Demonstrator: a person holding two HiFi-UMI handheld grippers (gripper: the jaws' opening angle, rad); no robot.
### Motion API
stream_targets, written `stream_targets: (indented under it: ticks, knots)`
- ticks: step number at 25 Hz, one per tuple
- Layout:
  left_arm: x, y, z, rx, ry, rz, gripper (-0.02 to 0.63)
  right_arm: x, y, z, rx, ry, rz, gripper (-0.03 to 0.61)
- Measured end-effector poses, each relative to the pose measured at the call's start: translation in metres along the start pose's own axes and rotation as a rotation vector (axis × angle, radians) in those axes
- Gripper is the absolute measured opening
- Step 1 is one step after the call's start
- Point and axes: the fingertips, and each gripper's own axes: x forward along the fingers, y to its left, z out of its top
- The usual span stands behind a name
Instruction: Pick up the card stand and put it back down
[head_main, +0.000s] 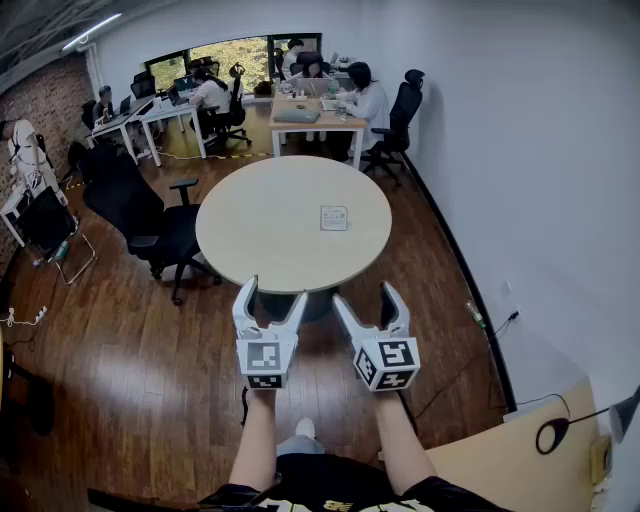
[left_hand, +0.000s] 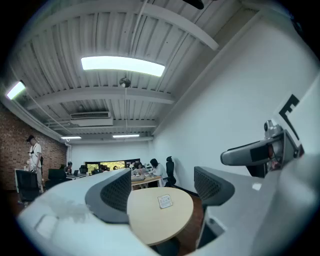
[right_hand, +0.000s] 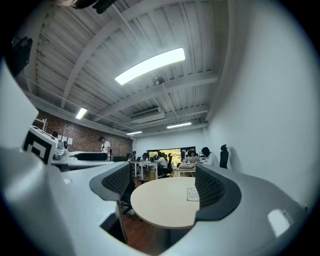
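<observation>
room: an open office with a white wall (head_main: 520, 150) along the right, brick at the far left, and people seated at desks (head_main: 310, 118) at the far end, well apart from the work.
floor (head_main: 130, 380): dark wooden boards; a black office chair (head_main: 140, 215) stands on them at the left.
round table (head_main: 270, 245): pale, smooth top straight ahead of the person; bare but for one small item, so nothing crowds an approach.
left gripper (head_main: 272, 295): held level just short of the table's near edge, jaws spread wide, nothing between them.
right gripper (head_main: 365, 296): just beside the left one, likewise level, jaws spread wide, holding nothing.
card stand (head_main: 334, 217): small, pale and printed; it sits right of the table's centre, well apart from both grippers. Whether it stands upright or leans cannot be told.
step in hand: the reach toward the stand, judged not yet begun. The right gripper lies more nearly in line with it.
doing it well: carry that gripper forward over the top with its jaws wide until they straddle the stand, then close gently on both sides together. A light stand on a smooth top would likely slide if one jaw nudged it first. Lift straight, lower straight, and release only once the base rests flat.
</observation>
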Motion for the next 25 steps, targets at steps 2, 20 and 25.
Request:
stream_targets:
  ticks: [2,20,25]
  knots:
    - [0.023,0.028,-0.005,-0.006,-0.005,0.003,0.396,0.036,0.003,-0.006,-0.005,0.01,0.003,0.408]
    - [0.175,0.108,-0.079,-0.092,0.067,-0.066,0.396,0.209,-0.051,-0.046,0.028,0.08,-0.063,0.394]
    - [0.232,0.123,-0.082,-0.096,0.076,-0.06,0.396,0.26,-0.08,-0.045,0.044,0.08,-0.045,0.393]
